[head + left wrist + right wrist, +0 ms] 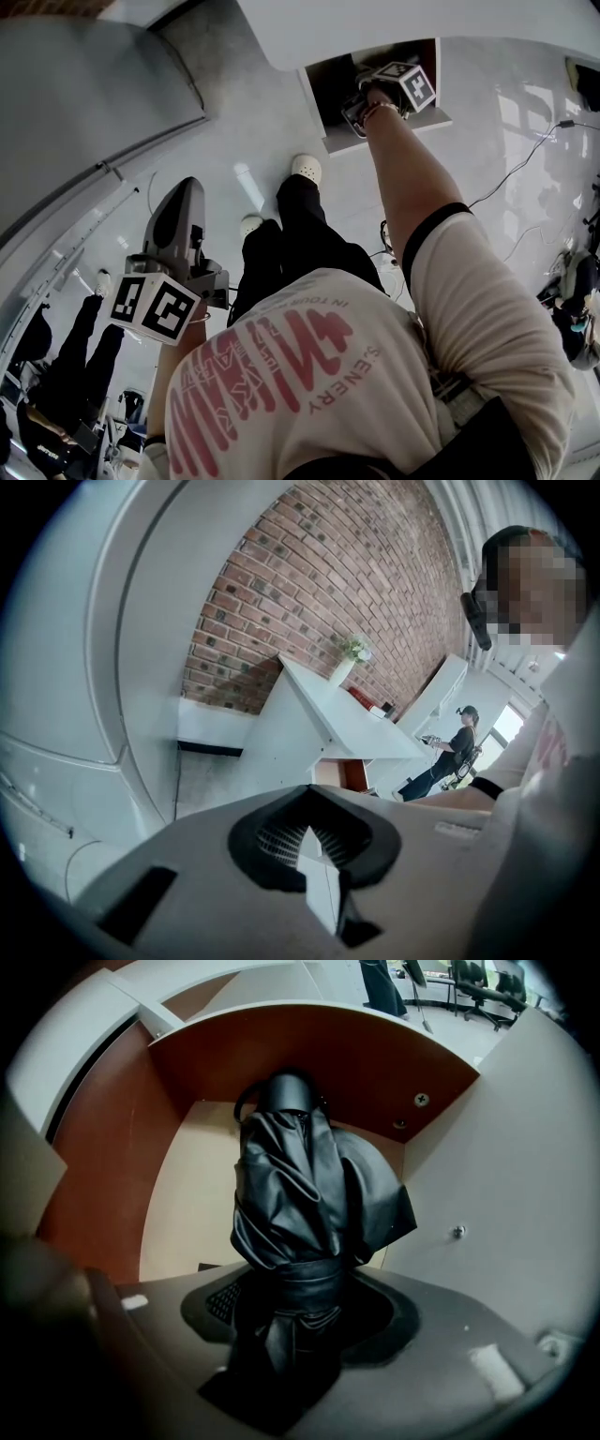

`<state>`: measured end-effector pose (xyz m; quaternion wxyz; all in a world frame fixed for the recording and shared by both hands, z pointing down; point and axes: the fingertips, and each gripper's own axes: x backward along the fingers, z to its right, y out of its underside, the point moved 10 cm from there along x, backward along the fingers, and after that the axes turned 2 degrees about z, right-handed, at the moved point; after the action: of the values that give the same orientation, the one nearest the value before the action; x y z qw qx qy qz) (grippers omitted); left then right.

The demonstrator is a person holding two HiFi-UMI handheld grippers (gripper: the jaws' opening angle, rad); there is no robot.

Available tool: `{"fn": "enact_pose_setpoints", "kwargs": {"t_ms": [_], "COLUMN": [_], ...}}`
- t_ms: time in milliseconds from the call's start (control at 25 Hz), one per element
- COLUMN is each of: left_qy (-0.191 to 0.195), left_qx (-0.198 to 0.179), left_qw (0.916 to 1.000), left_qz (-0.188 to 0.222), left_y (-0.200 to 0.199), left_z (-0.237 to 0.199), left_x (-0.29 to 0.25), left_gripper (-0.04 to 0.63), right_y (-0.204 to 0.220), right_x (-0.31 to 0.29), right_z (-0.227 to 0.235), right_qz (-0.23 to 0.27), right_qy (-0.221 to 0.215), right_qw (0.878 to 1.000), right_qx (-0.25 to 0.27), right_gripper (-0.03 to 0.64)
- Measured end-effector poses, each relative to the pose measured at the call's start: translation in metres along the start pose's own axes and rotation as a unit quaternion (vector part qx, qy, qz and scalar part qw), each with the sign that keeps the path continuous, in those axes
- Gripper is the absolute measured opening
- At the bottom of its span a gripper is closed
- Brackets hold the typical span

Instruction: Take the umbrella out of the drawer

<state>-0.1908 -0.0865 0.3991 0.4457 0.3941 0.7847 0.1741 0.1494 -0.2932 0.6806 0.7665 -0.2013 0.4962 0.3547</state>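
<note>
**At drawer (pixel 309 1063): right gripper (pixel 281 1363) on umbrella (pixel 295 1194)**

Folded and black, within the brown drawer walls, strapped end clamped between partly spread jaws. Left gripper (pixel 319 874) well apart from drawer, jaws together, nothing held.

**Open drawer, umbrella inside**

We see the drawer (pixel 103 1176) standing open above the floor (pixel 487 94). Its walls are red-brown and its bottom is pale. A folded black umbrella (pixel 291 1185) lies on that bottom, with its far end close to the back wall and its strapped end toward us. On the pale, glossy floor stand two white shoes (pixel 307 169), near the drawer, and a thin cable (pixel 516 169) trails to the right.
</note>
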Motion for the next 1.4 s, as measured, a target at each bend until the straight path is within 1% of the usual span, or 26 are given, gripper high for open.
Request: {"fn": "enact_pose_setpoints", "kwargs": {"t_ms": [120, 280, 440, 720, 840, 1200, 1400], "left_qy": [0.002, 0.007, 0.011, 0.016, 0.018, 0.020, 0.029], "left_qx": [0.007, 0.005, 0.005, 0.006, 0.005, 0.001, -0.009], "left_qw": [1.0000, 0.9999, 0.9997, 0.9995, 0.9994, 0.9988, 0.9981], "left_qz": [0.006, 0.013, 0.023, 0.026, 0.030, 0.043, 0.054], "left_y": [0.008, 0.005, 0.004, 0.005, 0.004, -0.003, -0.013], "left_z": [-0.007, -0.010, -0.007, -0.006, -0.002, 0.011, 0.016], "left_x": [0.014, 0.028, 0.028, 0.034, 0.035, 0.044, 0.044], "left_gripper": [0.003, 0.003, 0.003, 0.003, 0.003, 0.003, 0.003], "right_y": [0.011, 0.021, 0.015, 0.017, 0.017, 0.015, 0.016], "right_x": [0.007, 0.018, 0.023, 0.033, 0.038, 0.057, 0.067], "right_z": [0.005, 0.007, 0.010, 0.008, 0.008, 0.005, -0.002], "right_qz": [0.009, 0.012, 0.014, 0.017, 0.016, 0.011, 0.006], "right_qy": [0.001, 0.000, -0.008, -0.020, -0.018, -0.039, -0.050], "right_qw": [1.000, 1.000, 1.000, 1.000, 1.000, 0.999, 0.999], "right_qx": [0.003, 0.003, 0.006, 0.005, 0.004, 0.007, 0.009], "right_gripper": [0.262, 0.258, 0.252, 0.252, 0.252, 0.252, 0.252]}}
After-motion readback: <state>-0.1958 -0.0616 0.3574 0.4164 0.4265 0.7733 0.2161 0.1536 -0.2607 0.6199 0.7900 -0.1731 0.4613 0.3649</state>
